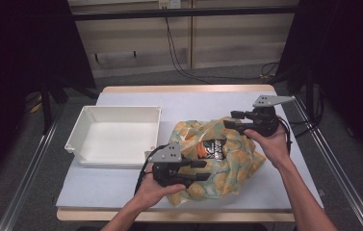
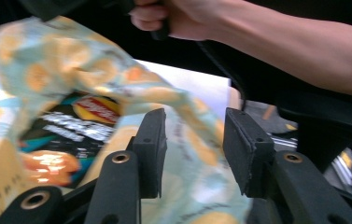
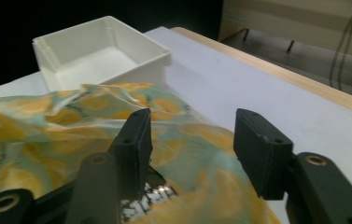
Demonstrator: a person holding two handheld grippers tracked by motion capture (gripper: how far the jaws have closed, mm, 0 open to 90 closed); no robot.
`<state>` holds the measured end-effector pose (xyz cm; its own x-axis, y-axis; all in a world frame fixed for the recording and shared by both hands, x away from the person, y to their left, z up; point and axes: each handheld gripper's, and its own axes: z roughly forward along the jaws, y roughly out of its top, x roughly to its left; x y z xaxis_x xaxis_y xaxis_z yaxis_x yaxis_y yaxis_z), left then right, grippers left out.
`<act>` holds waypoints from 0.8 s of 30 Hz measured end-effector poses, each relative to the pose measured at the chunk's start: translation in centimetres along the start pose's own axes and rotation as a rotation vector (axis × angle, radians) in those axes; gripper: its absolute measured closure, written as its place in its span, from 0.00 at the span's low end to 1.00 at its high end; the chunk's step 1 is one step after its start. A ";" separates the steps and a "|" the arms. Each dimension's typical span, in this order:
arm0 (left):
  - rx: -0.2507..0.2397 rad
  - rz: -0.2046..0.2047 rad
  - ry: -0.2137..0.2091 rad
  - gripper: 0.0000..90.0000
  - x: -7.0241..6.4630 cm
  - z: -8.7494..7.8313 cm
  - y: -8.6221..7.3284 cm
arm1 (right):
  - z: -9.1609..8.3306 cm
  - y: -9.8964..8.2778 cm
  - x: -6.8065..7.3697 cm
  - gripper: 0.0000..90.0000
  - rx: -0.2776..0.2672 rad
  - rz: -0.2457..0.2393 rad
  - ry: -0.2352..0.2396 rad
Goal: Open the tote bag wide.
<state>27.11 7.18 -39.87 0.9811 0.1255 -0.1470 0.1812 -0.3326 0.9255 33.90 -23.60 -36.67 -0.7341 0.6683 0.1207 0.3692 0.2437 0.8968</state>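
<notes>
1. 2 grippers work a yellow-and-teal patterned bag [image 1: 217, 159] lying on the table [image 1: 275, 183]; going left to right, the first thing is a white bin [image 1: 114, 134], sitting well off to the far side of the left gripper's fingers and holding nothing that I can see, probably the place where things are meant to end up.
2. The left gripper [image 1: 196, 171] sits at the bag's near edge. Its fingers [image 2: 150, 149] stand apart, with loose bag film lying between and beneath them but not pinched. That spread looks like readiness to bite the edge and pin the bag.
3. Inside the bag, just beyond the left fingers, a dark snack packet [image 1: 213, 149] shows through the opening, which is likely why both grippers flank it.
4. The right gripper [image 1: 232, 120] hovers at the bag's far edge. Its fingers [image 3: 134, 140] are also apart, the film rising just ahead of them, untouched as far as I can tell, so pulling the mouth wider seems the aim.
</notes>
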 end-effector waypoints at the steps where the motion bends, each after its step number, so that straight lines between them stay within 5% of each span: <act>1: 0.000 -0.005 0.009 0.64 0.5 0.1 0.0 | 0.0 0.0 0.0 0.57 0.000 0.000 0.000; 8: 0.081 -0.012 0.110 0.55 2.9 1.4 -0.8 | 3.6 0.1 1.6 0.58 0.062 -0.023 0.073; 17: 0.147 0.005 0.119 0.40 4.1 3.1 -2.4 | 7.6 -0.4 2.2 0.45 0.152 -0.048 0.109; 21: 0.163 0.007 0.148 0.41 4.2 3.5 -2.7 | 9.0 -1.0 1.9 0.36 0.193 -0.043 0.101; 24: 0.190 0.037 0.172 0.53 4.2 3.6 -2.8 | 9.9 -1.3 1.6 0.33 0.221 -0.046 0.095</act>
<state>30.93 5.27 -44.29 0.9646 0.2612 -0.0375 0.1703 -0.5077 0.8445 37.86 -15.87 -41.85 -0.7993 0.5865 0.1305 0.4421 0.4270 0.7888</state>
